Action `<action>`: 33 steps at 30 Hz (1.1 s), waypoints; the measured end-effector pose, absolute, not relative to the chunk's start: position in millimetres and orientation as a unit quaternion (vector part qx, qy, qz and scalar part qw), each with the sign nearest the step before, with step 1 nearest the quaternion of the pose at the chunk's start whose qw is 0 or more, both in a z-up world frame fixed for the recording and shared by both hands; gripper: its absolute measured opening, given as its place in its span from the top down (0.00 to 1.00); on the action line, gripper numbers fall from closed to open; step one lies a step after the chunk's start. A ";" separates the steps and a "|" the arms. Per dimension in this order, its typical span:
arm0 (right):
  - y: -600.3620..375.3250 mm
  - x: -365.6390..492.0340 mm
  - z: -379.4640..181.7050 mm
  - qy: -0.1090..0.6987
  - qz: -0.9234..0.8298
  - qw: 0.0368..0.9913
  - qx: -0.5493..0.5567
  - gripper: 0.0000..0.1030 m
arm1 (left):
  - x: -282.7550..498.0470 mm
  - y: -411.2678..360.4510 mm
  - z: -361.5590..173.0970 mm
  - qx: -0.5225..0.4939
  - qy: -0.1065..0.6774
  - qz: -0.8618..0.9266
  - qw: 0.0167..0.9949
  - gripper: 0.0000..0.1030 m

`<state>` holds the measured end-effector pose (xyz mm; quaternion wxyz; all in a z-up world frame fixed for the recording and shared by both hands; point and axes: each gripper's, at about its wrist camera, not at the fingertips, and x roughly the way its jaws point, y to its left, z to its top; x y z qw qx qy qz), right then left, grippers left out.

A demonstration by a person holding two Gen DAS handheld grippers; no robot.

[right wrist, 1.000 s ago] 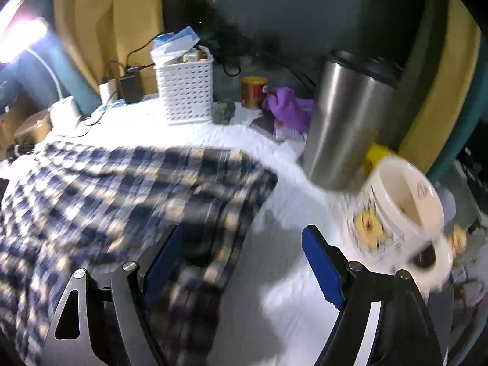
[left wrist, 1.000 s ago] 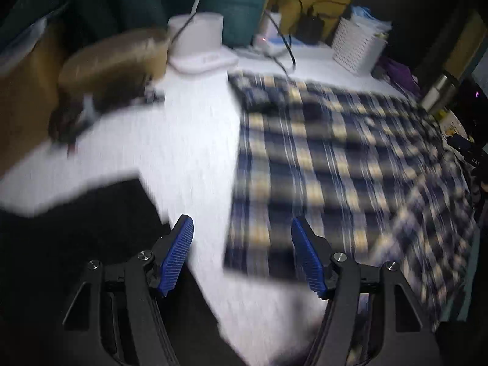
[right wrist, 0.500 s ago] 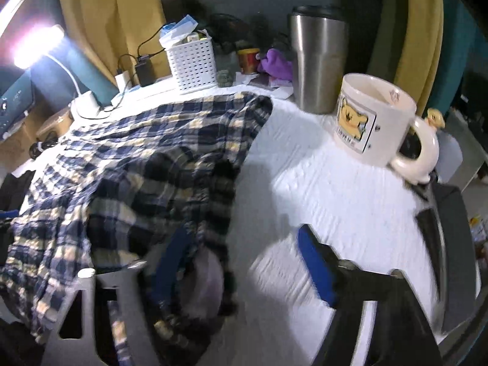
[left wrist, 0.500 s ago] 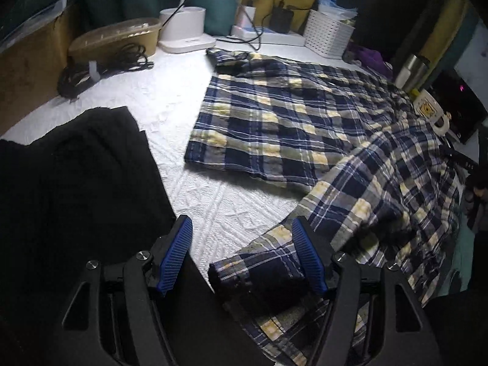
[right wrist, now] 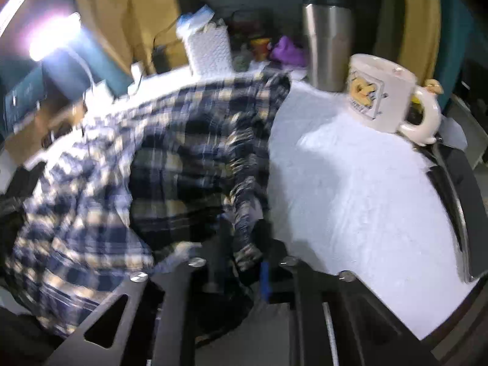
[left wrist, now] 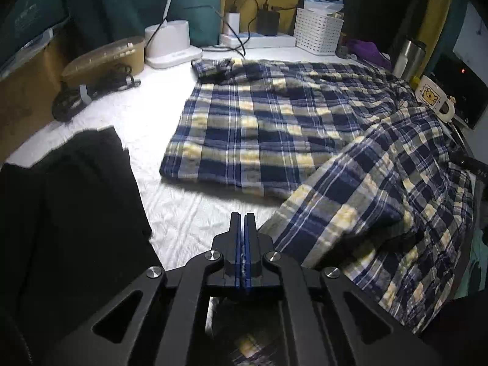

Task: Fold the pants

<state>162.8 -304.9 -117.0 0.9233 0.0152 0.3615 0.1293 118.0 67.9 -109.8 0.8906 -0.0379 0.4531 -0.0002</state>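
The blue, yellow and white plaid pants (left wrist: 274, 116) lie on a white textured cover (left wrist: 183, 213). One leg lies flat toward the back; the near leg (left wrist: 381, 201) is raised and bunched at the right. My left gripper (left wrist: 243, 222) is shut, its blue pads pressed together, with the near leg's cuff right beside and below it; whether cloth is pinched is hidden. In the blurred right wrist view my right gripper (right wrist: 244, 244) is shut on a bunched fold of the pants (right wrist: 189, 158) at their waist end.
A black garment (left wrist: 67, 213) lies at the left. A white lamp base (left wrist: 170, 45), a tan case (left wrist: 103, 58), cables, a power strip and a white basket (left wrist: 318, 30) line the back. A steel tumbler (right wrist: 328, 45) and a bear mug (right wrist: 381, 91) stand at the right.
Both grippers have closed from wide open. The left one closed beside the near leg's cuff and the right one closed on the bunched waist fold. The near leg has lifted.
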 end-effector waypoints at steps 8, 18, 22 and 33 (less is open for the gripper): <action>-322.3 146.1 -84.1 0.327 0.079 0.941 0.026 0.90 | 147.9 76.1 -65.3 -0.015 0.391 0.025 0.920 1.00; -334.2 153.6 -134.0 0.366 0.012 0.930 0.027 0.90 | 210.2 99.5 -82.0 -0.008 0.402 0.033 0.915 1.00; -332.6 150.8 -128.5 0.364 -0.001 0.931 0.009 0.77 | 204.5 104.5 -96.2 -0.014 0.422 0.041 0.906 0.97; -342.0 122.2 -116.4 0.341 -0.018 0.940 0.000 0.29 | 91.6 89.7 -66.6 -0.067 0.418 -0.032 0.905 0.40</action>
